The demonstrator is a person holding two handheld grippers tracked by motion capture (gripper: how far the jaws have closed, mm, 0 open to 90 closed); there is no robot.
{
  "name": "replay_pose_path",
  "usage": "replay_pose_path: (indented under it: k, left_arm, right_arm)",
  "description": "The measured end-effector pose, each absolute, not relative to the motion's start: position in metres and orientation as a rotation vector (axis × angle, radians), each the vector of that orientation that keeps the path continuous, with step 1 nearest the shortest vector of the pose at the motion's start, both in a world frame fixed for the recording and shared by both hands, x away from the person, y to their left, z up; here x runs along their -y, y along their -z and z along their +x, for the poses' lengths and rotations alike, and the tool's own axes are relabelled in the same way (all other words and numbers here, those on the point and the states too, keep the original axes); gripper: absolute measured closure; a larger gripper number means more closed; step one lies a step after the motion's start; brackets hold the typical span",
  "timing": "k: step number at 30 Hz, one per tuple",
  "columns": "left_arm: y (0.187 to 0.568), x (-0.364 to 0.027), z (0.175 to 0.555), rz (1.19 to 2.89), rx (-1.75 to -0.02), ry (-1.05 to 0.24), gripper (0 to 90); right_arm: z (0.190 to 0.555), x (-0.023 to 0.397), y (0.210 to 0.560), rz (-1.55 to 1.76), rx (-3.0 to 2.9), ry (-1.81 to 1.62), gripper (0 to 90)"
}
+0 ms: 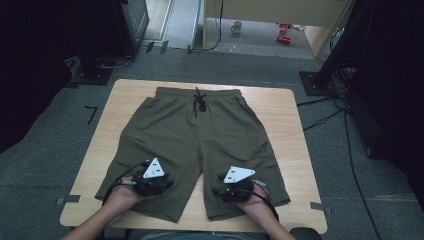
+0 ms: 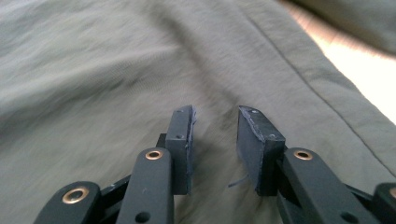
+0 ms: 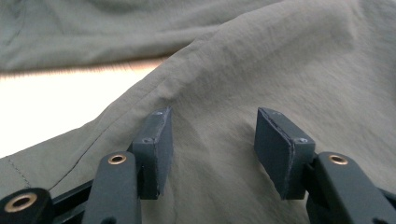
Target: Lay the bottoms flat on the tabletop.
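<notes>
High view: pale wooden rectangular table point(image 1: 295, 150) with rounded corners, set on grey carpet floor point(image 1: 40, 150) in a dim room. Spread flat across the tabletop, a pair of olive-green fabric shorts point(image 1: 200, 135), waistband at the far edge, black drawstring point(image 1: 200, 102) knotted at the middle of the waistband, both leg hems toward the near edge. Left gripper point(image 1: 159, 184) down on the left leg close to its hem, grey three-cornered plate on top, held by a hand point(image 1: 120, 197) entering from the near edge. Right gripper point(image 1: 225, 191) likewise on the right leg near its hem, just beside the gap between the legs. Beyond the table: dark equipment stands at far left and far right, black cables point(image 1: 345, 130) trailing over the carpet at right, a light wooden desk point(image 1: 280, 15) at the far side, a white mug point(image 1: 236, 27) and small red objects point(image 1: 284, 32) on the floor beneath it.

Left gripper view: black jaws parted narrowly, pads clear of each other, olive cloth lying below and between them, not pinched. Inner leg seam running off to the right, bare bright tabletop past it.

Right gripper view: jaws standing moderately wide, slightly rumpled olive cloth under the gap, nothing clamped. Hem edge and bare pale tabletop to the left, the other leg beyond it.
</notes>
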State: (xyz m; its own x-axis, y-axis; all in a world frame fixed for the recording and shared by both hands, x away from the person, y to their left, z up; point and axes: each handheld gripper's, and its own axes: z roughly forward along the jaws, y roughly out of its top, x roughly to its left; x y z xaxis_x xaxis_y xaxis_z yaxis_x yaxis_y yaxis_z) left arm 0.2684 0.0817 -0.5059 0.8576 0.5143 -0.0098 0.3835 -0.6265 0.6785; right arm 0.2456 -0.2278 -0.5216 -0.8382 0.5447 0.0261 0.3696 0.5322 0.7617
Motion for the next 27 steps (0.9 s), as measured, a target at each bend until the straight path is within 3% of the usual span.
replay_pose_path:
  k: [11, 18, 27]
  left_arm:
    - [0.507, -0.049, 0.255, 2.322, -0.611, -0.212, 58.5]
    - [0.503, -0.05, 0.248, 2.324, -0.641, -0.109, 56.6]
    - [0.48, -0.07, 0.273, 2.176, -0.747, -0.183, 52.6]
  right_arm:
    - [0.241, 0.207, 0.522, 0.823, -2.525, -1.178, 43.7]
    - [0.225, 0.204, 0.522, 0.812, -2.534, -1.182, 41.9]
    - [0.246, 0.221, 0.497, 0.858, -2.451, -1.245, 39.5]
